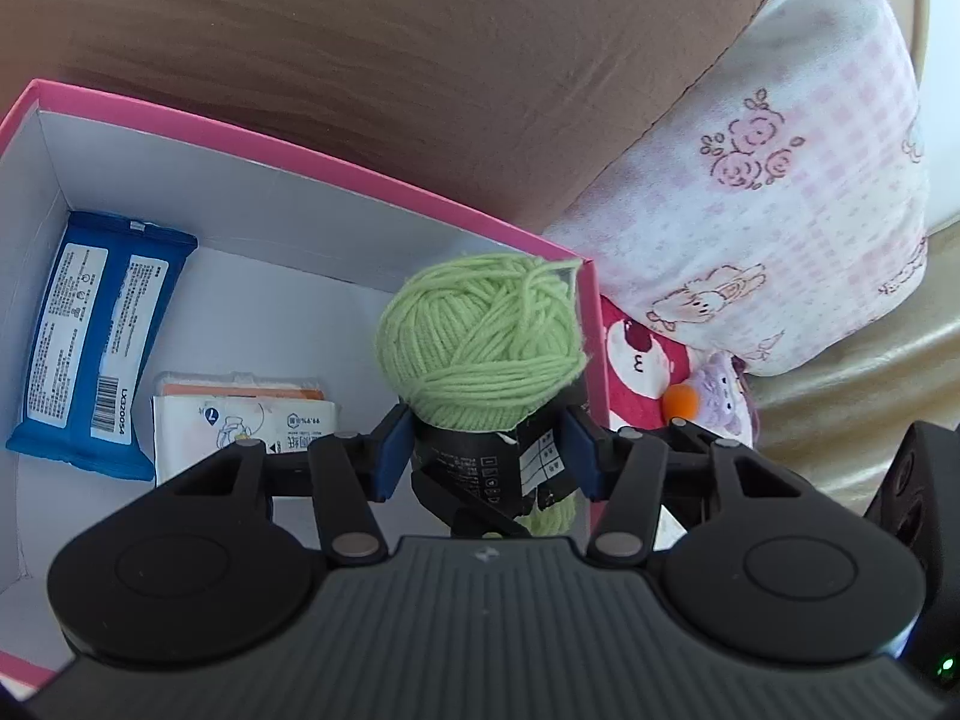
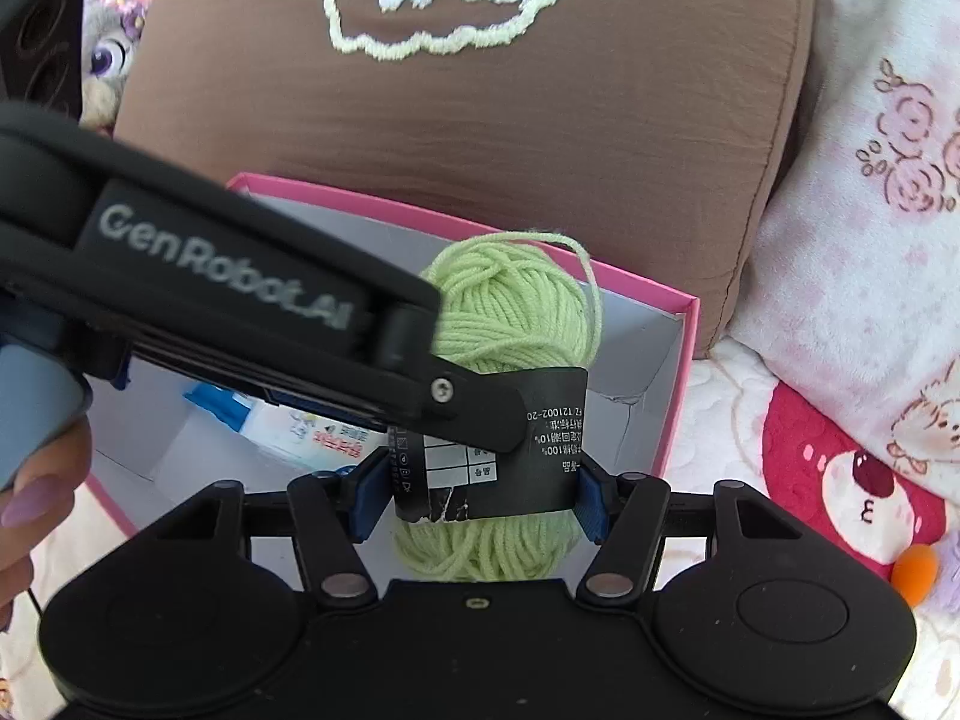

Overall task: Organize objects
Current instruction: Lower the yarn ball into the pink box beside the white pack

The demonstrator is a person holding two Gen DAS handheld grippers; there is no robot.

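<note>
One skein of light green yarn (image 1: 480, 336) (image 2: 510, 312) with a black paper band hangs over the right end of the pink box (image 1: 300, 156) (image 2: 630, 282). My left gripper (image 1: 486, 456) is shut on the band, its blue pads pressed to both sides. The right gripper (image 2: 480, 492) is shut on the same band from another side. In the right wrist view the left gripper's finger (image 2: 474, 408) crosses in from the left and lies on the band. The right gripper's body (image 1: 918, 510) shows at the edge of the left wrist view.
Inside the white-lined box lie a blue packet (image 1: 102, 336) and a white tissue pack (image 1: 240, 420). A brown cushion (image 1: 420, 60) (image 2: 468, 120) stands behind the box, with a pink patterned pillow (image 1: 780, 210) and a red plush toy (image 1: 642, 366) to the right. A hand (image 2: 42, 480) holds the left gripper.
</note>
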